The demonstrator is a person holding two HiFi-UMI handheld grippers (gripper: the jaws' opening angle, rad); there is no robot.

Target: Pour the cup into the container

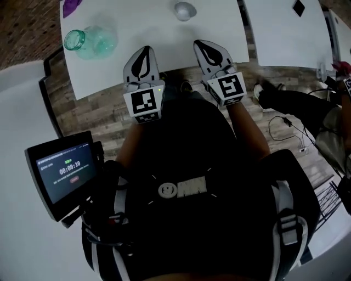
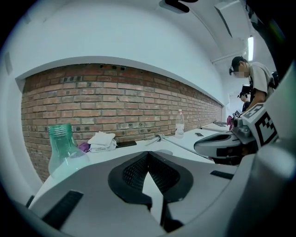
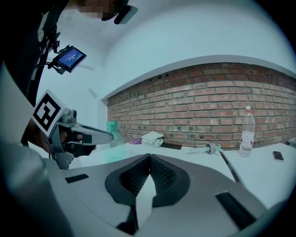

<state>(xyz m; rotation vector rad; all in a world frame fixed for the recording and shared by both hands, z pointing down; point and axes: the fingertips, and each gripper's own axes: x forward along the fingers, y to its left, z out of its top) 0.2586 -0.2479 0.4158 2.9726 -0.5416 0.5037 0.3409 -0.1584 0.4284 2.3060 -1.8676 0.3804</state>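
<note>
A white tabletop [image 1: 159,33] carries a green see-through container [image 1: 90,42] on the left and a small clear cup [image 1: 185,10] well apart, farther right.

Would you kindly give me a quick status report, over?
Left claw, right claw shut, empty. Cup, green container untouched. Nothing in the way.

Two hand-held grippers [image 1: 146,50] [image 1: 201,44]; one green container [image 1: 90,42]; one cup [image 1: 185,10]; one water bottle [image 3: 247,132]; one screen [image 1: 64,171].
</note>
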